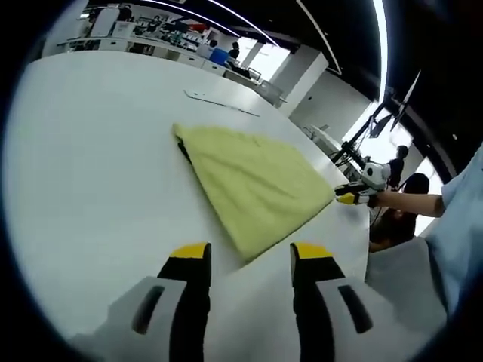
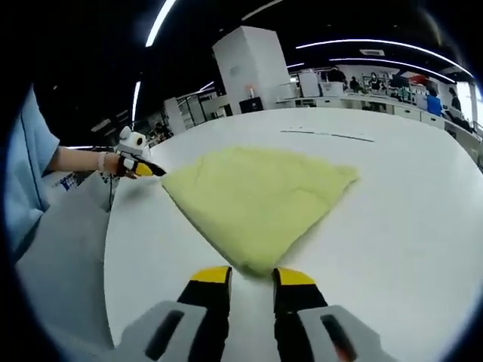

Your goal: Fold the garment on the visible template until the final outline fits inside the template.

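Left gripper (image 1: 249,256): jaws apart with white table showing between them, nothing held, tips just short of the near corner of the yellow garment (image 1: 253,185).

Right gripper (image 2: 251,277): jaws a narrow gap apart, holding nothing, tips right at the garment's (image 2: 256,197) near corner; can't tell if they touch it.

In each view the other gripper sits at the cloth's side corner, by the table edge; contact unclear. From the left view that's the right gripper (image 1: 355,197).

Garment lies flat on the white table (image 1: 90,166), folded to a rough four-sided shape, a dark edge peeking at its far corner.

A thin dark line (image 2: 328,136) is marked on the table beyond the cloth; too faint to say whether it's the template.

Room behind: open office, desks, white pillar (image 2: 253,72), ceiling light strips, bright windows. People at far desks, too small to make out.
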`<action>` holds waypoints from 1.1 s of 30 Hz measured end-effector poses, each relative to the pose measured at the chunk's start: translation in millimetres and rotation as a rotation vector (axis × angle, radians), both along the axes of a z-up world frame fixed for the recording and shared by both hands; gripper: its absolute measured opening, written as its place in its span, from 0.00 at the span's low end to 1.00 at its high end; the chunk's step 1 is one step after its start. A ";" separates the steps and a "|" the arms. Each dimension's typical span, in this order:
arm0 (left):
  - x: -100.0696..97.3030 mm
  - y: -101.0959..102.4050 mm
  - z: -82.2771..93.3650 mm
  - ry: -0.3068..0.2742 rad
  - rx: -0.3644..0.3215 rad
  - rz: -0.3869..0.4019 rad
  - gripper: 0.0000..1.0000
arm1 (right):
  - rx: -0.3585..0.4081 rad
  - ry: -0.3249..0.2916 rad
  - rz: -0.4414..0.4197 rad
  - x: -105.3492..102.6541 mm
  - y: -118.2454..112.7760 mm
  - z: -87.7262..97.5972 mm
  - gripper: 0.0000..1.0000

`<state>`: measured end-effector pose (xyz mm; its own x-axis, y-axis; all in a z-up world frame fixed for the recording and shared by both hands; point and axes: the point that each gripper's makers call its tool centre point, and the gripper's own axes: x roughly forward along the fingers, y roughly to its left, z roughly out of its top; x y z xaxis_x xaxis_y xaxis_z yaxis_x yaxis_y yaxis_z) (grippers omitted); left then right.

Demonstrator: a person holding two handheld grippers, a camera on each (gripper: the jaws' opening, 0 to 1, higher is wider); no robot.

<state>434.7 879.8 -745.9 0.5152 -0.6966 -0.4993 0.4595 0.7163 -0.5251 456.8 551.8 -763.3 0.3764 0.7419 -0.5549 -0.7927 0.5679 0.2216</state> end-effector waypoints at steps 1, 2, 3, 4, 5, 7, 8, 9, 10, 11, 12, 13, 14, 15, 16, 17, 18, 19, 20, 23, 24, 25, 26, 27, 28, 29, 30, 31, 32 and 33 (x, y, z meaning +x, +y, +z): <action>-0.1 -0.6 -0.4 0.002 0.000 0.000 0.37 | -0.003 -0.007 0.006 -0.3 0.7 0.2 0.16; -0.9 -1.5 -0.5 0.004 -0.001 -0.006 0.36 | -0.010 -0.021 0.017 -0.6 1.2 0.8 0.14; -1.1 -1.7 -0.6 0.005 -0.001 -0.006 0.35 | -0.017 -0.032 0.019 0.3 0.5 1.0 0.12; -1.0 -1.7 -0.4 0.008 -0.004 -0.003 0.34 | -0.022 -0.033 0.022 0.5 0.0 0.7 0.10; -0.4 -1.3 -0.3 0.014 -0.011 0.004 0.33 | -0.020 -0.030 0.022 0.4 -0.8 1.2 0.09; 0.7 0.2 -0.6 0.018 -0.011 0.019 0.30 | -0.024 -0.044 0.024 1.9 -3.5 2.2 0.05; 0.3 0.5 -0.5 0.016 -0.009 0.016 0.28 | -0.025 -0.045 0.023 2.1 -3.8 2.2 0.03; -0.2 0.4 0.3 0.014 -0.013 0.017 0.27 | -0.028 -0.054 0.026 2.3 -5.2 3.3 0.01; -0.6 0.3 0.5 0.017 -0.015 0.016 0.26 | -0.031 -0.057 0.028 2.4 -5.4 3.3 0.00; -1.1 0.2 0.4 0.017 -0.016 0.015 0.25 | -0.036 -0.056 0.028 2.4 -6.4 3.2 0.00; -1.4 0.5 0.0 0.017 -0.013 0.014 0.24 | -0.034 -0.056 0.030 1.9 -6.2 3.9 0.00; -1.8 0.9 -0.9 0.019 -0.008 0.014 0.23 | -0.036 -0.063 0.037 1.4 -6.1 4.8 0.00; -2.2 1.1 -1.3 0.021 -0.007 0.014 0.22 | -0.038 -0.063 0.037 1.0 -6.2 5.2 0.00; -2.5 1.2 -1.9 0.023 -0.007 0.014 0.20 | -0.037 -0.060 0.036 0.6 -6.8 6.5 0.00; -3.4 1.2 -2.2 0.030 -0.012 0.016 0.18 | -0.035 -0.063 0.034 0.6 -7.4 8.2 0.00; -4.0 0.8 -2.0 0.035 -0.020 0.019 0.16 | -0.026 -0.063 0.029 1.9 -8.5 9.6 0.00; -4.2 1.4 -2.7 0.038 -0.020 0.023 0.14 | -0.022 -0.063 0.027 3.2 -9.3 9.8 0.00; -4.5 2.3 -3.7 0.039 -0.013 0.024 0.12 | -0.013 -0.062 0.027 3.1 -9.7 12.0 0.00; -5.2 2.2 -3.5 0.034 -0.016 0.024 0.10 | -0.007 -0.058 0.021 3.8 -9.7 13.2 0.00; -5.6 2.1 -4.0 0.037 -0.027 0.033 0.14 | -0.030 -0.068 0.030 3.9 -11.3 10.3 0.00; -5.6 2.6 -4.7 0.036 -0.024 0.036 0.16 | -0.062 -0.026 0.021 1.3 -15.5 1.5 0.00; -5.9 4.7 -6.8 0.033 -0.002 0.034 0.19 | -0.061 -0.013 0.015 0.9 -16.2 0.1 0.00; -6.1 4.9 -6.5 0.029 -0.002 0.034 0.21 | -0.044 -0.009 0.007 2.4 -15.6 -0.3 0.02; -6.1 5.3 -6.4 0.028 0.000 0.036 0.22 | -0.043 -0.016 0.007 2.8 -15.4 -0.1 0.05; -6.2 6.4 -6.0 0.027 -0.001 0.039 0.22 | -0.034 -0.021 0.003 3.6 -14.3 0.9 0.09; -6.3 7.1 -5.7 0.027 -0.001 0.040 0.22 | -0.018 -0.014 0.002 3.5 -11.4 2.2 0.11; -5.9 8.2 -5.7 0.026 0.000 0.044 0.22 | -0.011 -0.013 0.008 3.5 -8.1 2.8 0.13; -5.6 8.7 -5.8 0.027 0.001 0.047 0.23 | -0.016 -0.020 0.015 3.8 -5.8 2.1 0.13; -5.2 9.2 -6.0 0.026 0.003 0.050 0.24 | -0.029 -0.040 0.029 5.2 -4.1 0.7 0.12; -5.1 9.4 -6.4 0.027 0.004 0.051 0.24 | -0.028 -0.033 0.029 5.6 -2.8 -1.0 0.12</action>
<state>429.6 889.2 -752.2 0.5361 -0.6678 -0.5164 0.4080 0.7405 -0.5340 462.3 549.0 -764.3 0.3730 0.7375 -0.5630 -0.8157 0.5498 0.1798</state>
